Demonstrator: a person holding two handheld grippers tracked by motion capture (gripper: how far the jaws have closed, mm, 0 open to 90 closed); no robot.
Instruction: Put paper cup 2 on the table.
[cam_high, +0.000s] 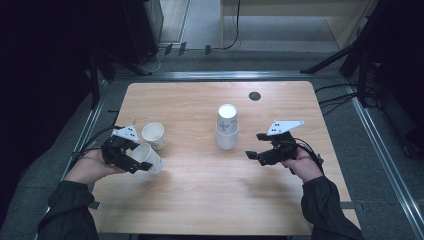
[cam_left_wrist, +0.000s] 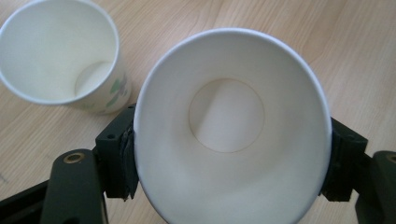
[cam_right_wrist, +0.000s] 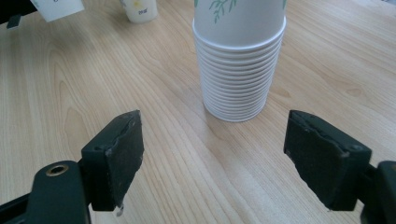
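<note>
I have the left gripper (cam_high: 134, 159) clamped on a white paper cup (cam_left_wrist: 231, 123), one pad on each side of the wall just below the rim, which is pressed slightly oval. The held cup sits low over the near-left part of the table (cam_high: 200, 210), its mouth turned toward the gripper's camera. Just beyond it a second cup (cam_high: 153, 135) stands upright on the wood, mouth up, apart from the held one (a leaf print shows on its side).

My right gripper (cam_high: 260, 147) is empty, jaws spread wide, aimed at the stack of cups (cam_right_wrist: 239, 70) at mid-table. The stack stands inverted, rims down, many cups nested; the pads are short of it and touch nothing.

Status, as I judge it: the work is dealing cups off the stack and setting them out singly at the left. One cup is placed, one is in hand and not yet set down, and most of the stack remains. Remaining steps appear to be: stand the held cup beside the placed one, then take the next cup while the right gripper steadies the stack.
</note>
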